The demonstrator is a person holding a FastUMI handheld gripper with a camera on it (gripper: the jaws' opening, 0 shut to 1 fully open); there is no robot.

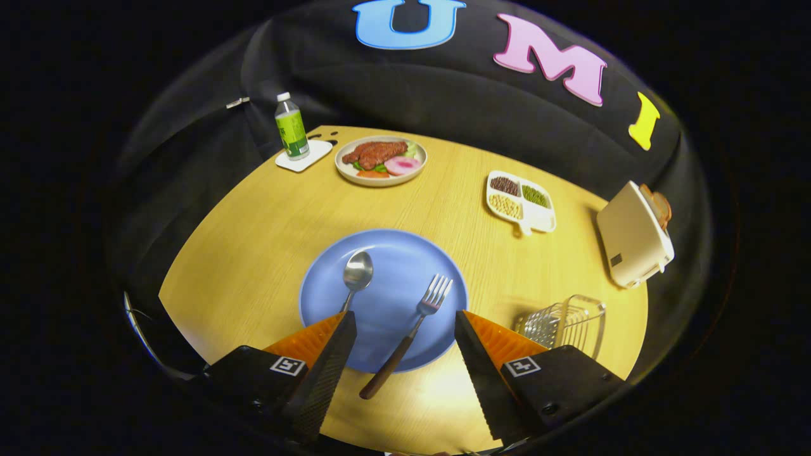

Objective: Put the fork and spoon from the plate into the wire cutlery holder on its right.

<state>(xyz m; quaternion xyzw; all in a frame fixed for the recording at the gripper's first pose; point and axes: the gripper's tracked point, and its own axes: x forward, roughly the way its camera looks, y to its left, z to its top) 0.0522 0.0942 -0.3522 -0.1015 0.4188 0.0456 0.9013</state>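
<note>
The gripper [405, 323] hangs with fingers spread wide, holding nothing — fork [415, 323] between them on the blue plate [386, 253], spoon [356, 273] at eleven o'clock, wire cutlery holder [566, 323] at three.

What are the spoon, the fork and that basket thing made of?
The spoon looks like shiny metal: its bowl mirrors the light. The fork has shiny metal tines and a dark brown handle, maybe wood or plastic. The cutlery holder looks like thin silvery metal wire. The open gripper hovers over the plate, touching neither.
</note>
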